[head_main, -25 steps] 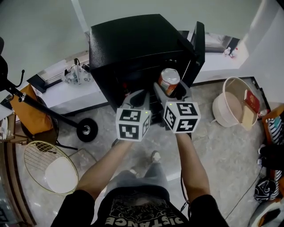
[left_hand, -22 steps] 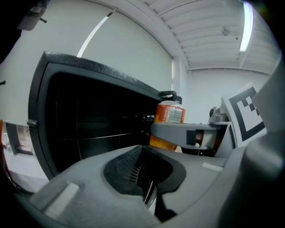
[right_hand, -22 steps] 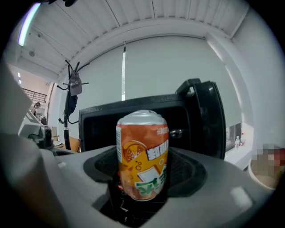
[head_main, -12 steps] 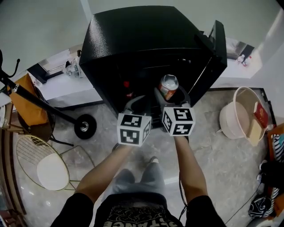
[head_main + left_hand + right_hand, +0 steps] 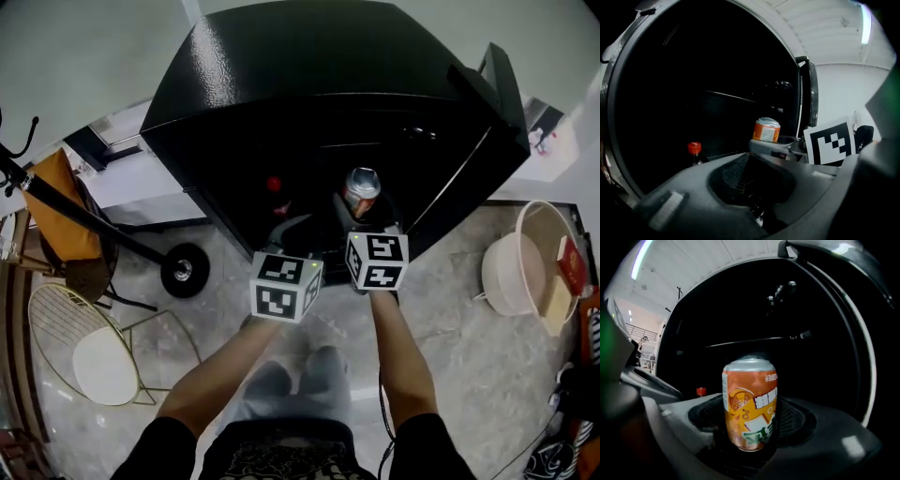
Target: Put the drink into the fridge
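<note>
Right tongs grasp an upright orange soda can before the open black fridge; left tongs alongside gape, released and empty.

Your can reads orange, with white and green print and a silver top. Fridge: glossy black. Bottle cap: red. Cubes on your left gripper and right gripper: white, black square markers. Chair, 8 o'clock: gold wire, white seat. Basin, 3 o'clock: cream.
</note>
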`<state>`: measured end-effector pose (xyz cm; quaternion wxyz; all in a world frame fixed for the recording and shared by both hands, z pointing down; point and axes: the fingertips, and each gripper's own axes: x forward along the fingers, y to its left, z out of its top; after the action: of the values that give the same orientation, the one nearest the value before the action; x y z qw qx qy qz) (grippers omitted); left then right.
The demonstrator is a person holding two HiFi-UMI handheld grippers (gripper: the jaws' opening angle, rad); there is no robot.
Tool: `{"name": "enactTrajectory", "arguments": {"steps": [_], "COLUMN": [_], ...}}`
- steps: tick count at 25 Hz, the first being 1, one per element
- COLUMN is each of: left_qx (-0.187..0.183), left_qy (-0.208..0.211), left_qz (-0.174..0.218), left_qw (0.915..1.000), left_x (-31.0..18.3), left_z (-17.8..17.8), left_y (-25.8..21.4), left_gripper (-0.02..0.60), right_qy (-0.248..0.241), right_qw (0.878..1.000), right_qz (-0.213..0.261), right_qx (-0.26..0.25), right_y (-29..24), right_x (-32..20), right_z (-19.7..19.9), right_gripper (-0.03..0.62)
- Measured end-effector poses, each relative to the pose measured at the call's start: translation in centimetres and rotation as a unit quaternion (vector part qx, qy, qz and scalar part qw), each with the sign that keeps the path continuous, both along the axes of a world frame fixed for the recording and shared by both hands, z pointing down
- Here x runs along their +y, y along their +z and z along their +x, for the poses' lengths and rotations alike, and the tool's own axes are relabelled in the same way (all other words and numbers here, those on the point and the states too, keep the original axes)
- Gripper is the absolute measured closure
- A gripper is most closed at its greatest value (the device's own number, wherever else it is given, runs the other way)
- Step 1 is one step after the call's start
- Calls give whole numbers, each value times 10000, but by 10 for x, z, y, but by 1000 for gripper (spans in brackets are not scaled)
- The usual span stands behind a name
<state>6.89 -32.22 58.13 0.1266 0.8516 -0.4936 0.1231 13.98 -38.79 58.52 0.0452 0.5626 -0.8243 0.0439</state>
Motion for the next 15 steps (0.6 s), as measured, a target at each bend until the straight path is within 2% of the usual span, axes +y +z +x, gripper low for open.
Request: {"name": "enactTrajectory", "arguments": {"steps": [8, 15], "left_qx": [-135, -142], "left_qy": [44, 45], "left_qz": [-18, 12], "left_qw": [9999, 9999], "left_x": [-19, -28], "left_z": [1, 4], "left_y": [38, 56], "left_gripper": [577, 577], "right_qy": [78, 95], "right_qw": [9998, 9999], "right_qz": [-165, -136], "right_qx": [-51, 44], "right_y": [58, 84], "right_x": [-34, -49], "right_z": [5, 4], "right_gripper": [267, 267]}}
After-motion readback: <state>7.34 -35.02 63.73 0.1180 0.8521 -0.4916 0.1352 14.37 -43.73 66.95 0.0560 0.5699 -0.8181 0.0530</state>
